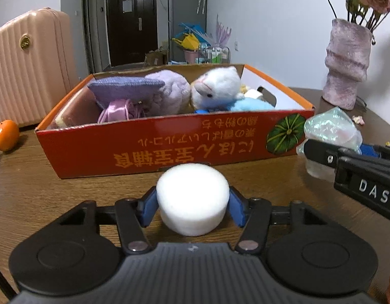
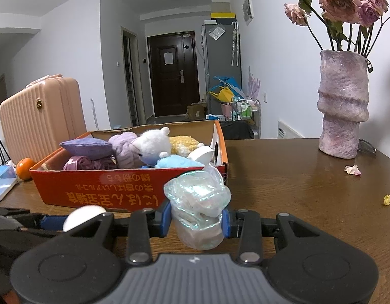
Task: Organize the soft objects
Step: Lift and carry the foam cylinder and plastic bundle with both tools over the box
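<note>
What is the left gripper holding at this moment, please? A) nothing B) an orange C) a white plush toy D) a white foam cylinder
D: the left gripper has its blue pads pressed against both sides of the white foam cylinder, in front of the orange box.

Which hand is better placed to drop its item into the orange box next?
Left, slightly: the left gripper holds the white foam puck facing the orange box front; the right gripper sits off its corner.
</note>
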Demonstrator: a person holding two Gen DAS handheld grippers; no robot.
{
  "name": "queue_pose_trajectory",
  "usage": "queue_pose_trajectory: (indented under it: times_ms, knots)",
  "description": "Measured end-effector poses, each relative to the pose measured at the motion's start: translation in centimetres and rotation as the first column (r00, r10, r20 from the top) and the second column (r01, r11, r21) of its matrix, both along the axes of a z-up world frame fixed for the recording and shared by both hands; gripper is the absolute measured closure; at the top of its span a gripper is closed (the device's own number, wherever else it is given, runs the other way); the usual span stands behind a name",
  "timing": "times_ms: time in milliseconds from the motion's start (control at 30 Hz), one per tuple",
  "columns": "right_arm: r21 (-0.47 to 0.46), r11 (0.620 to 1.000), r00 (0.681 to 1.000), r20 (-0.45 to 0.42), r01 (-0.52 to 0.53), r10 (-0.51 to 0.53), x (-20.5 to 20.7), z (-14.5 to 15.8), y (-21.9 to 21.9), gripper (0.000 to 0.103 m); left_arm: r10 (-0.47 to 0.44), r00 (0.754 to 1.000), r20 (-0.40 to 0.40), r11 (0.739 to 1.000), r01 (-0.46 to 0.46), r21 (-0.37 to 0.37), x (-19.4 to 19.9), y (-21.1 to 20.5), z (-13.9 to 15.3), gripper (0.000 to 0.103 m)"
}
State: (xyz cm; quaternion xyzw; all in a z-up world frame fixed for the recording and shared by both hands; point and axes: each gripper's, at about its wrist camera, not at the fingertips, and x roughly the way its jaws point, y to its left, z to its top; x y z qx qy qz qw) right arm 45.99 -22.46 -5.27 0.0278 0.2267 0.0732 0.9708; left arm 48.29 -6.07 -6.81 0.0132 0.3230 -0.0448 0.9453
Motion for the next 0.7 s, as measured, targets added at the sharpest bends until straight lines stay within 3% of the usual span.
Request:
queue_pose_trajectory:
  times_ms: [400, 700]
  knots:
    - [0.014, 1.0, 0.999, 0.046, -0.008, 0.007, -0.5, 0.6, -0.1, 0.066, 0.004, 0.998, 0.069, 0.999, -0.002, -0.034, -1.0, 0.5, 1.7, 0.045]
    - [0.026, 1.0, 0.993, 0.119, -0.011, 0.007, -0.2, 1.4, 0.0, 0.066, 0.006, 0.985, 0.173, 0.997, 0.007, -0.073, -1.8, 0.8, 4.1, 0.045]
